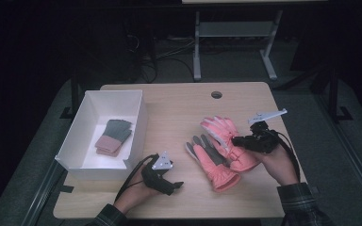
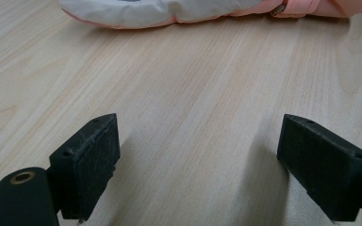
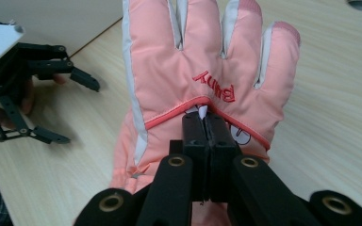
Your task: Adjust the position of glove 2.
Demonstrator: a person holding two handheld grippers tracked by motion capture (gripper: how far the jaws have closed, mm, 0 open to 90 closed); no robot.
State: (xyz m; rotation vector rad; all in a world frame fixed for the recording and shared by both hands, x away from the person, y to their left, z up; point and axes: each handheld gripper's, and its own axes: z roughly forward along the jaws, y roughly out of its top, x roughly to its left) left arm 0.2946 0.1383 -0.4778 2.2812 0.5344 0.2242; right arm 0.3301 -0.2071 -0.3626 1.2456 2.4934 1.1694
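- The pink glove (image 3: 202, 75) is pinched at the back of its hand by the right gripper (image 3: 206, 123), whose jaws are pressed together on a fold of the fabric just below the red lettering
- The right gripper view shows that lettering, the white strips between the glove's fingers and the seam line across it; the high view is too coarse for any of these
- In the high view this pink glove (image 1: 224, 134) lies at the right of the tabletop (image 1: 179, 108), partly over a second pink glove (image 1: 212, 162) that lies palm up with grey fingers, its cuff toward the person
- The right gripper (image 1: 239, 140) comes in from the right there, held in the person's hand
- The left gripper (image 1: 179, 184) rests low near the front edge, apart from both gloves
- The left gripper view shows the left gripper (image 2: 198, 169) with jaws spread wide over bare wood, nothing between them, and the edge of a glove farther off
- A white box (image 1: 136, 127) stands at the left of the tabletop, holding a folded grey and pink knit glove (image 1: 114, 136)
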